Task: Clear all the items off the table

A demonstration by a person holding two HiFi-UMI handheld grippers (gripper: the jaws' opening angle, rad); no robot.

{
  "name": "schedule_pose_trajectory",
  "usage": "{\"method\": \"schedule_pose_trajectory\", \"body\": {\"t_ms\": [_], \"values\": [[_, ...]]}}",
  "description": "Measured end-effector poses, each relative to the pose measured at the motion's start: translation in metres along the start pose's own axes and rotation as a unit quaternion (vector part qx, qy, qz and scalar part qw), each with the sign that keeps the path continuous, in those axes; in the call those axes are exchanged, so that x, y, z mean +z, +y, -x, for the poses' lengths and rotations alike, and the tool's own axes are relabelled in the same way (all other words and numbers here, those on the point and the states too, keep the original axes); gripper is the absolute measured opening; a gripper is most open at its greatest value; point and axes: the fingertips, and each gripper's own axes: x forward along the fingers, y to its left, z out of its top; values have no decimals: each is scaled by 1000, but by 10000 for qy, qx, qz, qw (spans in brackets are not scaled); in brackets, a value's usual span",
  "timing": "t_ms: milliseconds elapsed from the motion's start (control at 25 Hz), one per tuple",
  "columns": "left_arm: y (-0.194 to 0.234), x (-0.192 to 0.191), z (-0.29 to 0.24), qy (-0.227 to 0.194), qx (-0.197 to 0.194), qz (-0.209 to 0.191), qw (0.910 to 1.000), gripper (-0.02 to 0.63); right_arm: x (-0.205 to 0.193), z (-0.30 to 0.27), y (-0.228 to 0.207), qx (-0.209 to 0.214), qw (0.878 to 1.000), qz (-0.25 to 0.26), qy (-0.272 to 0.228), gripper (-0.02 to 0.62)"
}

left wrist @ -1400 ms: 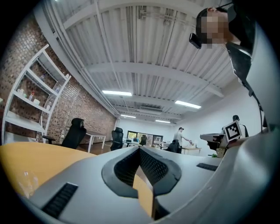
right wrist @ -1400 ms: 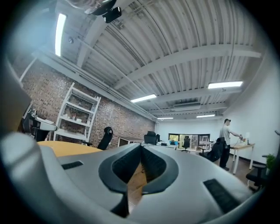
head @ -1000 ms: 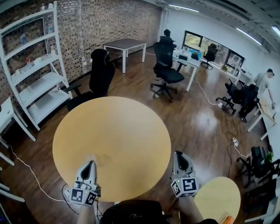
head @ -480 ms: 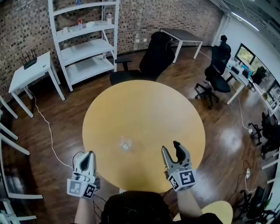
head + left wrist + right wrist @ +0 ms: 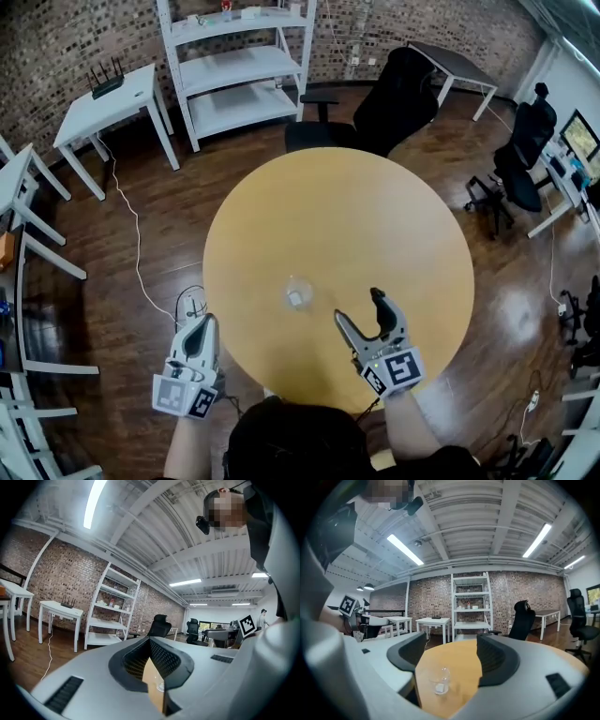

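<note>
Only one item is on the round table (image 5: 356, 206): a clear drinking glass (image 5: 298, 293), upright, a bit toward the person from centre, with a small white bit in the bottom that I can't identify. The right gripper (image 5: 358, 306) is over the table, just right of the glass and nearer the person. Its jaws have just been opening and now stand wide with nothing between the pads. In the right gripper view the glass sits ahead in the gap, left of centre, not touched. My read is that the jaws are pre-opened wider than the glass so they can slide around it from the side at a level approach, which suits an upright glass with slick walls. The approach needs a small correction left to centre it. The left gripper (image 5: 206, 324) is off the table's left edge, over the floor, jaws together and holding nothing. It is probably parked because one glass only needs one gripper. Writing: nothing is readable. Each gripper's cube (image 5: 394, 370) carries black-and-white square marker patterns, which are codes rather than text. The glass has no label. The router (image 5: 105, 77) on the white side table and the items on the shelving unit (image 5: 239, 66) are too small to show any brand.
</note>
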Motion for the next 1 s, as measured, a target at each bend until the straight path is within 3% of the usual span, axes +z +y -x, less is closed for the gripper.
{"method": "schedule_pose_trajectory", "body": {"t_ms": [80,160,240,680,720,1000], "values": [[-2,-5,1,117,36,12,9999,2,-17,-12,8,229,9995,-60,226,354],[-4,-11,0,241,41,-10,9997,2,-35,-24,16,414,9981,-108,439,416],[-4,-14,-3,274,67,-59,9996,2,-52,-37,21,507,9970,-100,570,417],[13,-87,-21,701,113,178,9973,2,-145,-92,40,598,9926,164,1046,423],[13,-93,-24,721,109,239,9971,2,-151,-96,40,619,9923,126,1063,463],[21,-121,-34,865,122,429,9952,2,-174,-121,43,707,9919,-17,1057,463]]}}
